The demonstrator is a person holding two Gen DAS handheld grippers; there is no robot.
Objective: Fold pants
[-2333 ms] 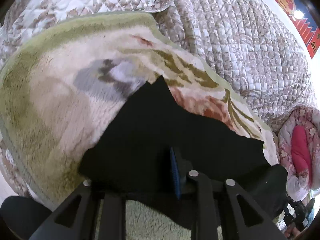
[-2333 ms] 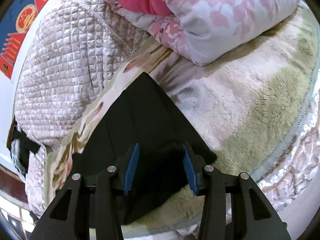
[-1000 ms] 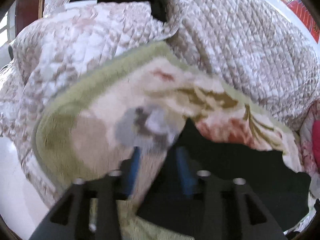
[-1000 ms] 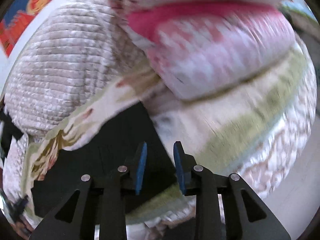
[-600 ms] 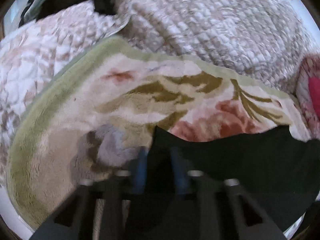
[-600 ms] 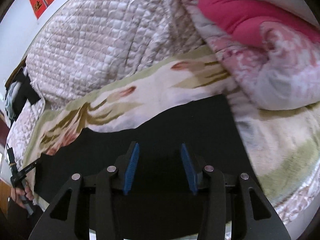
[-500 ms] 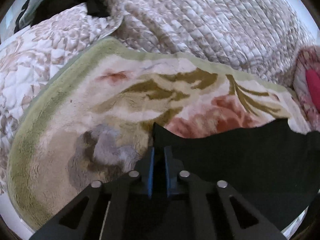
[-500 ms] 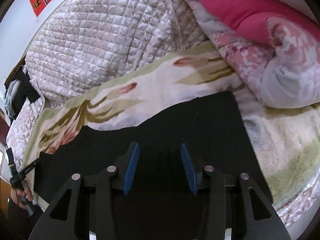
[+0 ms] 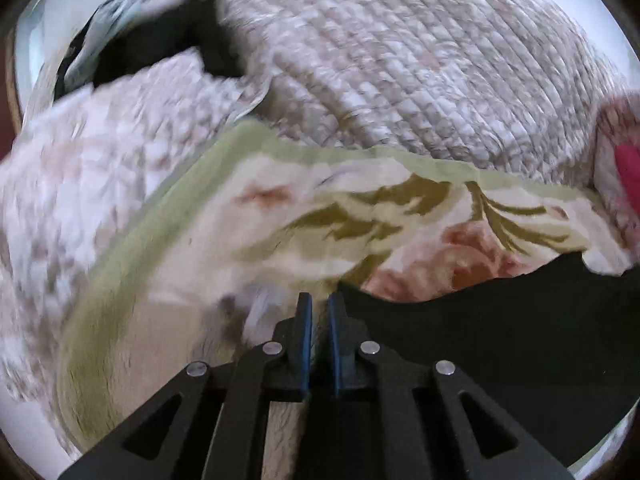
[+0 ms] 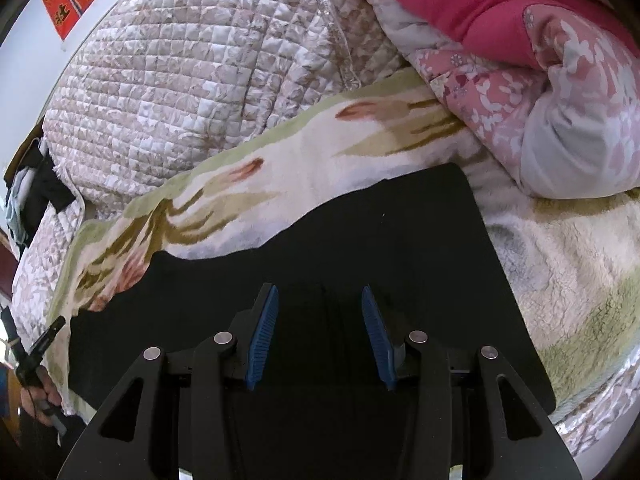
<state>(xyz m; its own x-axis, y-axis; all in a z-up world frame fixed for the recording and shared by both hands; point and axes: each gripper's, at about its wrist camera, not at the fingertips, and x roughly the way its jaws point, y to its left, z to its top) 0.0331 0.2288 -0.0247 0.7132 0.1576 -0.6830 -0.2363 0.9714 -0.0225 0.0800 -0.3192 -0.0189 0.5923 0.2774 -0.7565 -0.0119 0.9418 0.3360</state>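
Black pants (image 9: 500,340) lie flat along the front of a floral blanket (image 9: 280,232). My left gripper (image 9: 318,312) is at their left corner. Its jaws stand almost together and are opening slightly, with the dark edge of the pants in the narrow gap between the blue pads. In the right wrist view the pants (image 10: 360,248) stretch from left to right across the blanket. My right gripper (image 10: 318,336) hovers open over their middle with nothing pinched. At the far left of that view a hand (image 10: 40,392) holds the other gripper by the pants' left end.
A quilted beige bedspread (image 9: 400,60) rises behind the blanket. A rolled pink floral duvet (image 10: 540,100) lies right of the pants' end. Dark clothes (image 9: 152,40) sit at the back left. The bed's front edge runs just below the pants.
The left gripper went from wide open to nearly shut on the pants' left corner and shifted sideways. The right gripper opened wider and swung from the pants' right end to their middle, then held still.
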